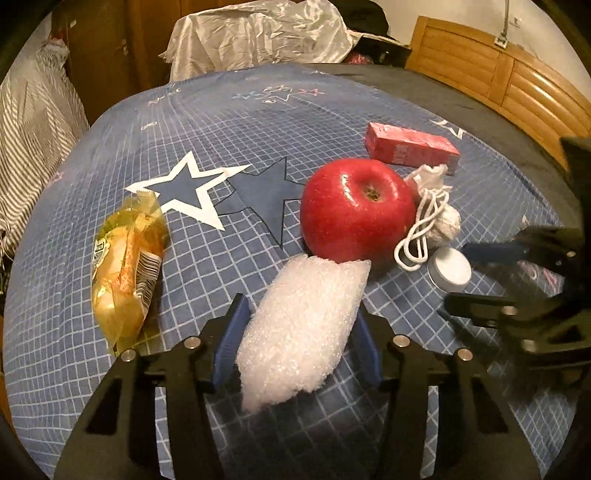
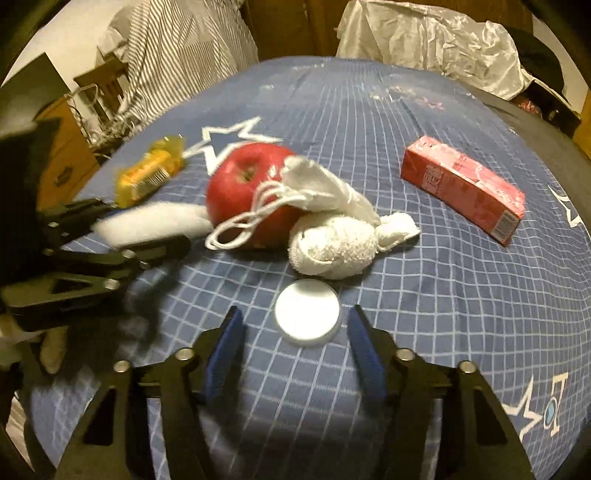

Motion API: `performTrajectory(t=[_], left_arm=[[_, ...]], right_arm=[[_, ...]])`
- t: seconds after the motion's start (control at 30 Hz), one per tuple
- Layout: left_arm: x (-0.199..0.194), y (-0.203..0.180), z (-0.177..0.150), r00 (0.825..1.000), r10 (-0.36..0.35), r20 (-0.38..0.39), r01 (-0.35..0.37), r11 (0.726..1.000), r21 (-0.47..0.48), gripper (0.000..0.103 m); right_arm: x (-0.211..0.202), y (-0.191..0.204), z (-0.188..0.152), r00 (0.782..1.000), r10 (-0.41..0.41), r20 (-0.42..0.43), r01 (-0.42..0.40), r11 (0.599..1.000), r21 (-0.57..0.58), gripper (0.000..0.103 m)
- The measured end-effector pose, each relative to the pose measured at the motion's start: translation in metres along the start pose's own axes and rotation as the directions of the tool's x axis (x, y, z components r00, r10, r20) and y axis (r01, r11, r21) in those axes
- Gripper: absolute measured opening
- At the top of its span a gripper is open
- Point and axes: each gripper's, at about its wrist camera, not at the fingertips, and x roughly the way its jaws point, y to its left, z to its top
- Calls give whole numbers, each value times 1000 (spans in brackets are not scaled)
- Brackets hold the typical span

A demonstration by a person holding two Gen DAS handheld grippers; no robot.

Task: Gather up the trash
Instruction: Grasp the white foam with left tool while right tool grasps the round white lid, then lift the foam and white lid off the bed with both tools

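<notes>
A white piece of foam wrap (image 1: 306,325) sits between the blue pads of my left gripper (image 1: 300,306), which press on both its sides; the right wrist view shows that gripper (image 2: 147,229) holding it above the bed. A small round white lid (image 2: 306,312) lies on the blue checked sheet (image 2: 443,314) between the tips of my right gripper (image 2: 294,311), whose pads stand apart from it. A yellow snack wrapper (image 1: 125,269) lies at the left and a pink carton (image 1: 410,147) at the back right.
A red apple (image 1: 354,210) rests just beyond the foam, with a white cloth pouch and cord (image 1: 439,218) against it. A wooden headboard (image 1: 517,81) runs along the right, crumpled white plastic (image 1: 258,33) lies behind the bed, and striped cloth (image 1: 29,122) hangs at the left.
</notes>
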Motion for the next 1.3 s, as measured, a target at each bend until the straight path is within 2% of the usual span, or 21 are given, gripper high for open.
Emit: performTrajectory(t=[0.13, 0.27, 0.5, 0.73, 0.9, 1.03, 1.17, 1.3], left_arm=[[0, 2, 1, 1000, -5, 1, 5, 1000, -20, 48], [-7, -1, -3, 1000, -1, 13, 2, 999, -47, 43], [-51, -12, -27, 997, -25, 67, 31, 995, -98, 38], [-103, -30, -61, 987, -53, 153, 80, 982, -170, 36], [-140, -44, -84, 974, -32, 226, 82, 972, -218, 35], [-172, -60, -99, 956, 6, 293, 68, 968, -240, 34], [-198, -77, -103, 931, 40, 364, 54, 968, -245, 34], [-219, -102, -102, 898, 63, 436, 46, 971, -235, 34]], right_arm=[[6, 0, 0, 1000, -27, 11, 27, 1000, 10, 42], [-3, -4, -9, 999, -14, 49, 12, 999, 42, 42], [-46, -3, -51, 992, 17, 125, -26, 997, 72, 42], [-98, 21, -94, 971, 9, 239, -25, 997, 66, 42], [-143, 40, -115, 940, -20, 340, 0, 998, 56, 42], [-179, 48, -127, 909, -41, 415, 22, 999, 49, 42], [-221, 58, -140, 862, -81, 500, 67, 997, 47, 42], [-262, 65, -159, 808, -128, 575, 117, 992, 56, 42]])
